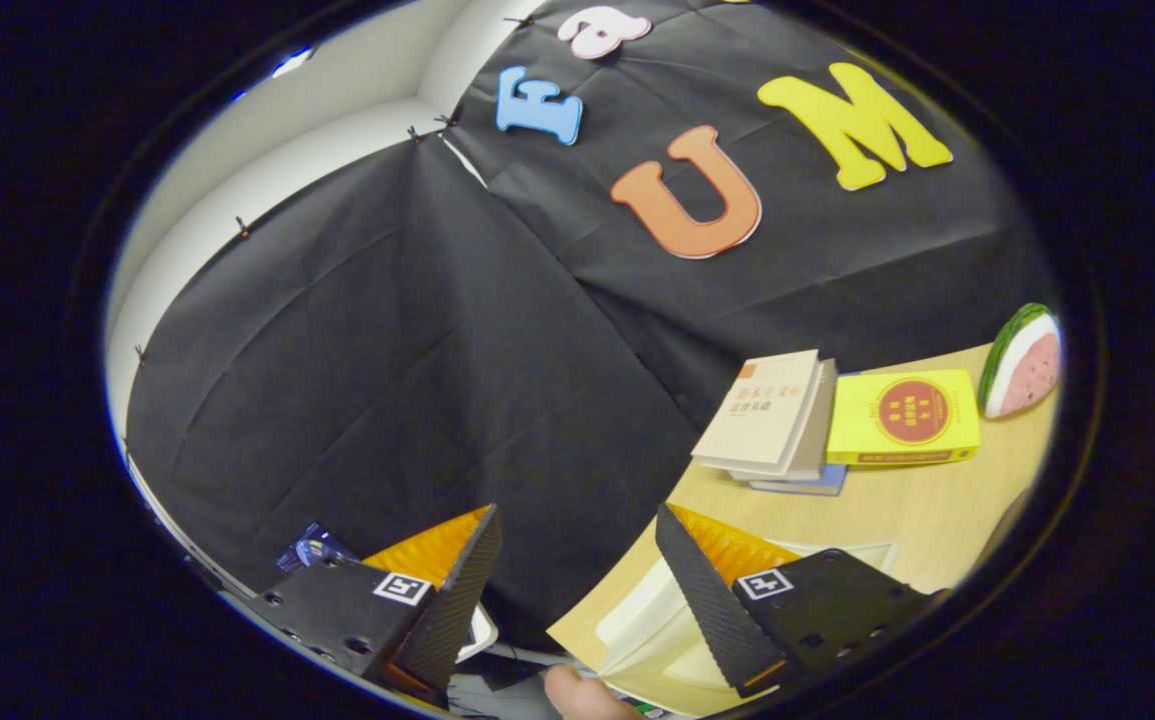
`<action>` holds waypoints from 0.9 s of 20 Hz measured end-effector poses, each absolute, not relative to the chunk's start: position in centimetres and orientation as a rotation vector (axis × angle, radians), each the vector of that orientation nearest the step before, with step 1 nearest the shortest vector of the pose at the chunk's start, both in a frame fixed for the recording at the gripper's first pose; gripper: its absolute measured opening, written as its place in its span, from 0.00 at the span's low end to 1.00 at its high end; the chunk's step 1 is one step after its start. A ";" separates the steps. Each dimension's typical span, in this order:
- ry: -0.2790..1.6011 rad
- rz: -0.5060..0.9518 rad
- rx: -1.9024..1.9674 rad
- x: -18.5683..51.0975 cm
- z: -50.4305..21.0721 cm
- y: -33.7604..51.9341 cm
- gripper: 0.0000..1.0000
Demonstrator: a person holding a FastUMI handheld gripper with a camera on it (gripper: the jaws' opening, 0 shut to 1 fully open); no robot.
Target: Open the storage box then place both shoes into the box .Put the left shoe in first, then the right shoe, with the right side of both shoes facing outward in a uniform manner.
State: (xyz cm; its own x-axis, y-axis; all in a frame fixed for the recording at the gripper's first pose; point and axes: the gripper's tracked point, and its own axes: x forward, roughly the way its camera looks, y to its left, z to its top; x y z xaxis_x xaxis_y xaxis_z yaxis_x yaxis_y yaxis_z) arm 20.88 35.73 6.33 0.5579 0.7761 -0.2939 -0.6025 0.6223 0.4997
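Your gripper (577,560) stands wide apart, its two fingers gripping nothing, tilted over the edge of the light wooden table (937,510). Just under the right finger you have one pale cream storage box (657,610) with a white rim, lying at the table's near corner. One fingertip of a hand (577,695) shows below the fingers. Beyond the right finger lie one stack of beige paperback books (772,415) and, beside it, one yellow book (902,418) with a red circle. Farther right stands one watermelon-slice toy (1022,362). Behind everything hangs the black cloth wall (387,350).
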 end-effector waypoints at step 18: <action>0.486 0.282 0.023 25.9 -7.4 0.4 0.94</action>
